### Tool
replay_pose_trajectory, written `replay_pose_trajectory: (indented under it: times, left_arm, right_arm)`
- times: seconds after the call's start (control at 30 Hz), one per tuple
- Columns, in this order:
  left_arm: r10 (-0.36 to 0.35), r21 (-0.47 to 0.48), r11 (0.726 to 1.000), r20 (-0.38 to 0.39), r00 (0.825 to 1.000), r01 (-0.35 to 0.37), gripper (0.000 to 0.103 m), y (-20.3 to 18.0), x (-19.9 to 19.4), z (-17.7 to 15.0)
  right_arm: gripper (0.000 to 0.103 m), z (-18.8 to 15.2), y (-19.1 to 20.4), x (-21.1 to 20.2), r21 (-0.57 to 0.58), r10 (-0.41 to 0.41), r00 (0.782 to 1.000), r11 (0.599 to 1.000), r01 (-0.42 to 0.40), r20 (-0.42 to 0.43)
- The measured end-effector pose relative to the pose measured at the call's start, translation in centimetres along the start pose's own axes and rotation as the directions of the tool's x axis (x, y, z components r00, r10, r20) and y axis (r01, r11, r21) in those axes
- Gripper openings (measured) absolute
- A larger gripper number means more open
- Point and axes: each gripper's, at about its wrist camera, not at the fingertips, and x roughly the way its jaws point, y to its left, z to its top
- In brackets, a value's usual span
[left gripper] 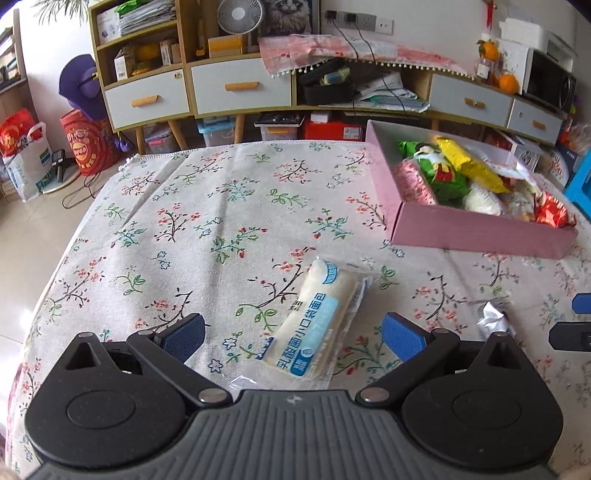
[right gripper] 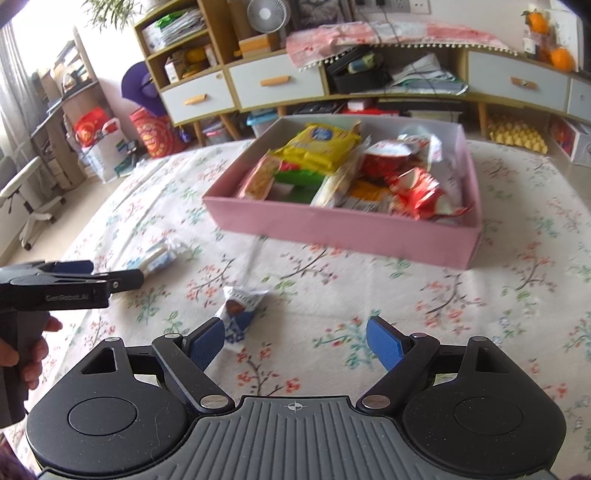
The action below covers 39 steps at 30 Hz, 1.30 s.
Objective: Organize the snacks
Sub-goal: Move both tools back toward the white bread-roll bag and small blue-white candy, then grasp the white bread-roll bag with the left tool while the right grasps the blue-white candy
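A white bread roll pack [left gripper: 314, 321] with a blue label lies on the floral tablecloth between the open jaws of my left gripper [left gripper: 293, 338], not clamped. It also shows in the right wrist view [right gripper: 159, 256], just beyond the left gripper [right gripper: 110, 277]. A small silver and blue snack packet [right gripper: 240, 308] lies by the left finger of my open, empty right gripper [right gripper: 295, 341]; its foil end shows in the left wrist view [left gripper: 493, 319]. A pink box [right gripper: 343, 230] holds several snack packs; it also shows in the left wrist view [left gripper: 476, 230].
The floral tablecloth [left gripper: 207, 221] covers the table, whose far edge is close behind the box. Beyond stand a cabinet with drawers [left gripper: 240, 88], a fan [left gripper: 238, 16], red bags on the floor [left gripper: 86, 144] and an office chair [right gripper: 26, 199].
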Motion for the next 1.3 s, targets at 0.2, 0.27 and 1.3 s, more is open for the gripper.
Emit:
replay_pose_trajectory:
  times: [0.2, 0.27, 1.3]
  left_arm:
    - [-0.004, 0.038, 0.999, -0.008, 1.0, 0.005, 0.1, -0.1, 0.4, -0.4]
    - [-0.006, 0.054, 0.999, -0.014, 1.0, 0.007, 0.099, -0.1, 0.6, -0.5]
    - [-0.088, 0.003, 0.996, -0.019, 0.996, 0.088, 0.036, 0.8, 0.9, -0.1]
  right_arm:
    - [0.086, -0.3, 1.3, 0.8, -0.026, 0.014, 1.0, 1.0, -0.015, -0.017]
    - [0.086, -0.3, 1.6, 1.0, -0.022, 0.019, 1.0, 1.0, -0.02, -0.019]
    - [0.082, -0.1, 4.8, 4.0, -0.015, 0.041, 0.999, 0.999, -0.041, 0.001]
